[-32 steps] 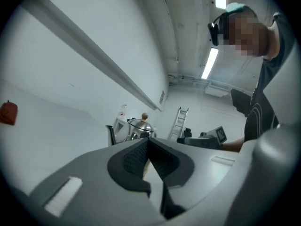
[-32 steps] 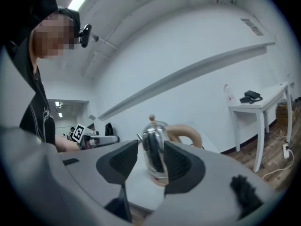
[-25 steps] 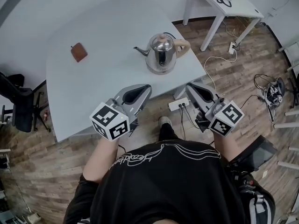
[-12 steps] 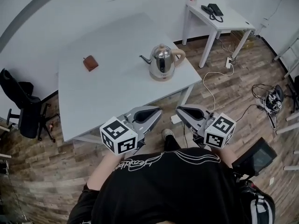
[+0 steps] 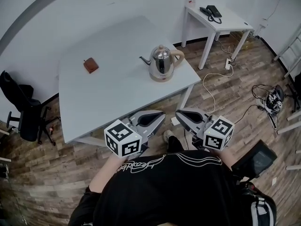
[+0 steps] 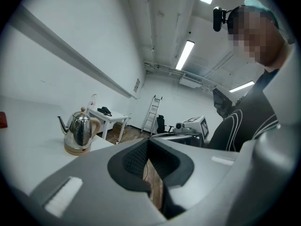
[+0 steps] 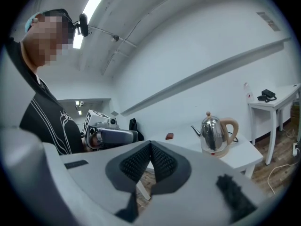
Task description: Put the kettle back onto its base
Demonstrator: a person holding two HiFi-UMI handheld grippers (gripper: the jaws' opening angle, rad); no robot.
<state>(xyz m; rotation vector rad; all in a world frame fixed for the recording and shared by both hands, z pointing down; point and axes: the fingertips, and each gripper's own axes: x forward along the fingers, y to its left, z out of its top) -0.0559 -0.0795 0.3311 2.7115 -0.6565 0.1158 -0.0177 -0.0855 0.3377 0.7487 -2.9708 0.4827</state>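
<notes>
A shiny steel kettle with a beige handle stands upright on its round base near the right end of the white table. It also shows in the left gripper view and in the right gripper view. My left gripper and right gripper hover side by side close to my chest, short of the table's front edge and well apart from the kettle. Both are shut with nothing between the pads.
A small brown wallet-like object lies on the table's left part. A black office chair stands at the left. A small white side table with a phone is behind right. Cables and a power strip lie on the wooden floor.
Both grippers have drawn back from the table's front edge toward my body and closer together, still shut. The kettle has stayed where it was on its base.
</notes>
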